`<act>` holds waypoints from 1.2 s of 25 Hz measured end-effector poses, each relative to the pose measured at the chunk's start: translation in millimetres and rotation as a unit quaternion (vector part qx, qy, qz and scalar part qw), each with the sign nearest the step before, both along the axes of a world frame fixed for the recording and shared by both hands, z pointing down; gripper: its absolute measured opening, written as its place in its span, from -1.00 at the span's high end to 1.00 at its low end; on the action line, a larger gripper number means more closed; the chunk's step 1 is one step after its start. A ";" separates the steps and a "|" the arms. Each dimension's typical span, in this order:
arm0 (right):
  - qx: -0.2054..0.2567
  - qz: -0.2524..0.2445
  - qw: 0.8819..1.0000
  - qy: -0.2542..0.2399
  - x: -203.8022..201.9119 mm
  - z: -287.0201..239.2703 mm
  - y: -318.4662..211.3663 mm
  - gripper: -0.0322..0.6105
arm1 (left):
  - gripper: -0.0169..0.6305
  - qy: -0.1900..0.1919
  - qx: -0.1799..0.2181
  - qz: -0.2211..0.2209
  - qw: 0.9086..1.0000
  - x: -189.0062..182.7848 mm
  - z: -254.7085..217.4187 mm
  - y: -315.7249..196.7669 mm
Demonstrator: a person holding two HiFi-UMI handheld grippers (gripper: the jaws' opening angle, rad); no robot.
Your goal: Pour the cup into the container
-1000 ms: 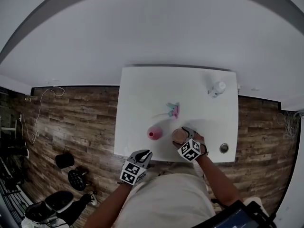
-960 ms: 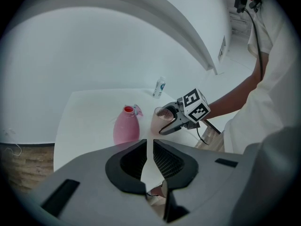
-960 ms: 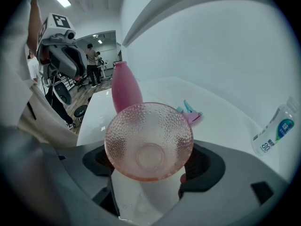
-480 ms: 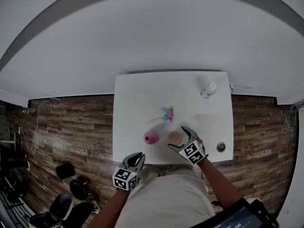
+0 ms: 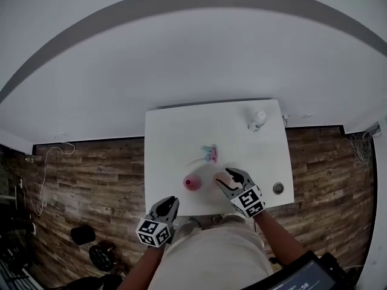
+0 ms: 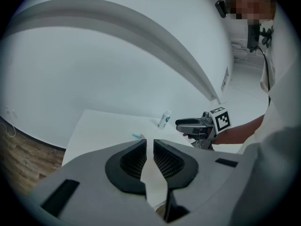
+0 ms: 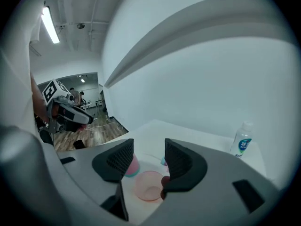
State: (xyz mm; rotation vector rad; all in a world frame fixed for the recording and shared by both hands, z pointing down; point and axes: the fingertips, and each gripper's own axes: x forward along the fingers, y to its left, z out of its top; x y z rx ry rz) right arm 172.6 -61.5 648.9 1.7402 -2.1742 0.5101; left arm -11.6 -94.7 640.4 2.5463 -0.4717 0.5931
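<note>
A pink cup [image 5: 191, 183] stands upright near the table's front edge, also seen behind the left jaw in the right gripper view [image 7: 132, 166]. Just right of it a translucent pink bowl [image 7: 148, 186] sits on the white table [image 5: 242, 144]. My right gripper [image 5: 224, 178] hovers above the bowl. Its jaws have just been closing and stand partly open [image 7: 149, 147] with nothing between them. My left gripper [image 5: 170, 203] hangs off the table's front edge, left of the cup, with only a thin slit between its pads [image 6: 149, 142] and nothing in it.
A clear plastic bottle [image 5: 258, 119] stands at the far right corner. Small pink and teal items [image 5: 210, 154] lie mid-table behind the cup. A round cable hole [image 5: 277, 188] sits at the front right. Wood flooring surrounds the table.
The right gripper has lifted off the bowl, which it straddled with wide jaws, and its jaws are now narrower. The left gripper has risen a little near the table's edge.
</note>
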 end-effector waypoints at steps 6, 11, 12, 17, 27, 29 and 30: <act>0.014 0.010 1.000 0.016 -33.1 -34.4 -0.1 0.24 | 0.83 0.026 -0.004 -0.002 1.000 -35.8 -18.6 5.4; 0.012 0.021 0.999 0.034 -53.5 -50.4 10.2 0.24 | 0.83 0.043 -0.007 -0.016 0.999 -67.6 -26.6 3.5; 0.008 0.024 0.999 0.038 -55.5 -50.3 12.7 0.26 | 0.83 0.047 -0.007 -0.019 0.999 -72.6 -28.1 2.8; 0.011 0.035 0.998 0.045 -74.9 -63.9 23.5 0.28 | 0.83 0.065 -0.007 -0.026 0.998 -99.8 -36.4 3.1; 0.032 0.164 0.985 0.037 -68.4 -74.4 56.6 0.30 | 0.83 0.049 -0.005 -0.023 0.999 -144.3 -30.2 0.8; 0.045 0.193 0.979 0.045 -66.6 -77.5 64.7 0.30 | 0.83 0.050 0.002 -0.025 0.998 -151.3 -32.8 -0.9; 0.050 0.204 0.976 0.050 -67.4 -78.2 68.3 0.30 | 0.83 0.050 0.006 -0.025 0.998 -154.3 -34.1 -1.5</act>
